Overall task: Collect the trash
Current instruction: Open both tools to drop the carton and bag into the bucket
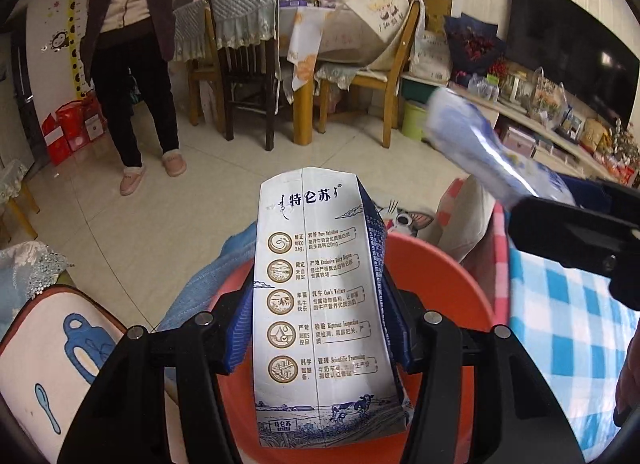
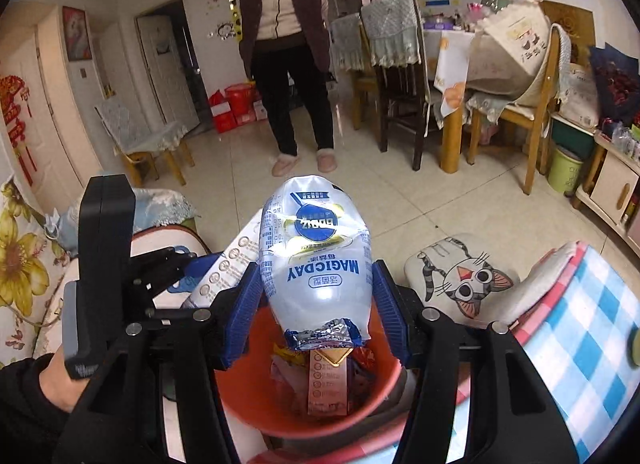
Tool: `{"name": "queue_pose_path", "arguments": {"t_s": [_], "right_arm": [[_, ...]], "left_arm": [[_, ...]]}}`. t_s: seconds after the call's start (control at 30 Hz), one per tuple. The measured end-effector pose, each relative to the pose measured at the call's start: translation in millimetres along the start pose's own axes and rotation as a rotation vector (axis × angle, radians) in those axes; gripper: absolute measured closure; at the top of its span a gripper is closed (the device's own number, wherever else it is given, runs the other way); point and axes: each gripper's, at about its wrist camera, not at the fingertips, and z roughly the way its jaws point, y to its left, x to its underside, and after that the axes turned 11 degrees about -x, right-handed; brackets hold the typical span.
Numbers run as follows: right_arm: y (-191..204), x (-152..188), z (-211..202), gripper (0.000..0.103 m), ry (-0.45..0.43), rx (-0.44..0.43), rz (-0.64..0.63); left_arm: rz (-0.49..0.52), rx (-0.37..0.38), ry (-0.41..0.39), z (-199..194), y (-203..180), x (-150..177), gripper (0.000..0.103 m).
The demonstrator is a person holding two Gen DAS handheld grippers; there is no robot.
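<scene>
left hand-held gripper (image 1: 316, 328): was clamped on a flattened milk carton (image 1: 320, 304), right over the orange bin (image 1: 452, 284)
right hand-held gripper (image 2: 316, 312): pinched a squashed drink pouch (image 2: 316, 260) above the same bin
progress: some wrappers were already in there, looked like these two just needed dropping
nearby: cat cushion (image 2: 460, 276) just beside the bin, nothing blocking

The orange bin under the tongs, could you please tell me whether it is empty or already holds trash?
Already holds trash: in the right wrist view, wrappers and a flattened carton lie inside the orange bin.
</scene>
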Motion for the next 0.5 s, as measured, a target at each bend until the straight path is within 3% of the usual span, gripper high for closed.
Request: {"name": "queue_pose_path", "arguments": {"t_s": [0.1,0.13,0.2,0.5], "right_arm": [[-5,1,10,0.046,0.011,0.007,0.015],[-8,1,13,0.045,0.015,0.008,0.022],[-9,3,17,0.04,0.016,0.012,0.034],[-17,18,0,0.037,-0.012,0.019,0.071]], "left_arm": [[0.003,0.0,0.031,15,4,3,0.043],[0.006,-0.004,0.035,18,4,3,0.033],[0.002,-0.023,0.014,17,7,4,0.026],[-0.03,-0.015,0.002,10,10,2,0.026]]}}
